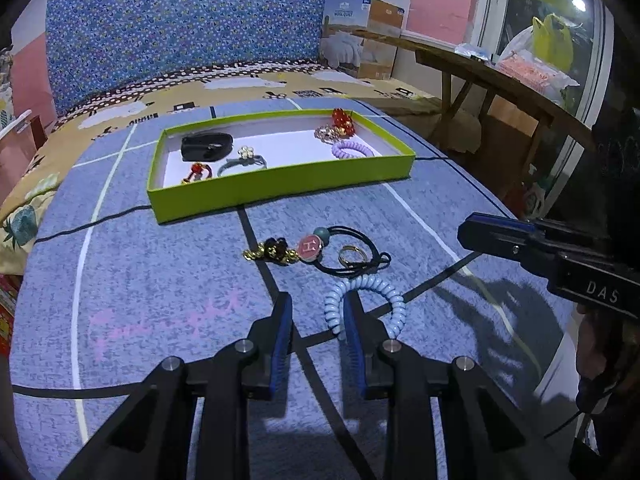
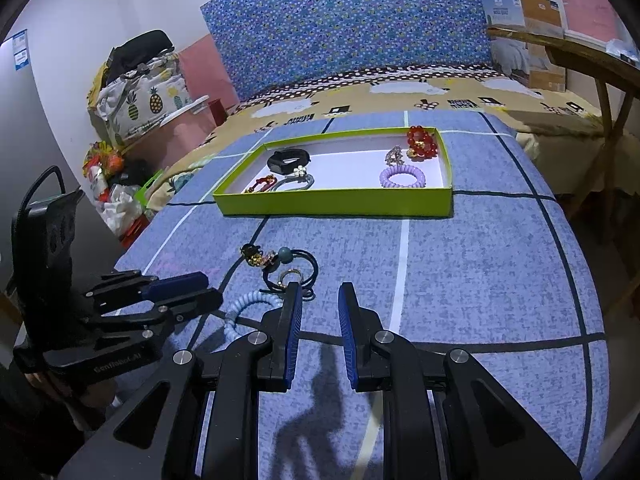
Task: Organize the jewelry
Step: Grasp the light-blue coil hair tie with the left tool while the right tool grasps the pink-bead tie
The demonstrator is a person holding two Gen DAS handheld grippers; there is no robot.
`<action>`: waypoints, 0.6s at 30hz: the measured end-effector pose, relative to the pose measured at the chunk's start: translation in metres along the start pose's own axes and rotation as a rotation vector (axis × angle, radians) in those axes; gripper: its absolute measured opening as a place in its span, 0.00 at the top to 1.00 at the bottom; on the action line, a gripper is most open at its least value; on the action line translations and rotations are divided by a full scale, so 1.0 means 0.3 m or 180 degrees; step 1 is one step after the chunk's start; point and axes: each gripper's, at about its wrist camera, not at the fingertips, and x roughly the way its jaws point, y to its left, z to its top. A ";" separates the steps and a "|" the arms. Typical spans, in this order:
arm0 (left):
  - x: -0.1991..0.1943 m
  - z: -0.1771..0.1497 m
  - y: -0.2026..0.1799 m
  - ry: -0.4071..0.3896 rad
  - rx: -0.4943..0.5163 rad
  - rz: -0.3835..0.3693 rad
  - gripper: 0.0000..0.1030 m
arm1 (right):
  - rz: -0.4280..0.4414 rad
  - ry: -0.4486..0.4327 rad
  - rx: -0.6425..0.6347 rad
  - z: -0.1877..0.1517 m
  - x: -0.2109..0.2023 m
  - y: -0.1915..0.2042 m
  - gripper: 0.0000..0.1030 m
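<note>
On the bedspread short of the tray [image 1: 280, 192], my left gripper [image 1: 316, 304] stands spread with one finger inside the coil tie [image 1: 394, 300], unpinched, presumably lining up; right gripper [image 2: 318, 294] parted, empty.

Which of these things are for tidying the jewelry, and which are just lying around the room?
For the job:
green tray
light blue coil hair tie
black hair tie with pink charm
gold ring
black-and-gold clip
purple coil hair tie, already in the tray

Just lying about:
cardboard boxes
wooden bench
yellow bag
pineapple-print bag
</note>
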 end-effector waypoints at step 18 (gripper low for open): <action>0.071 -0.024 -0.062 0.0174 0.0271 0.0198 0.90 | -0.0005 0.0092 0.0005 0.014 0.053 0.000 0.82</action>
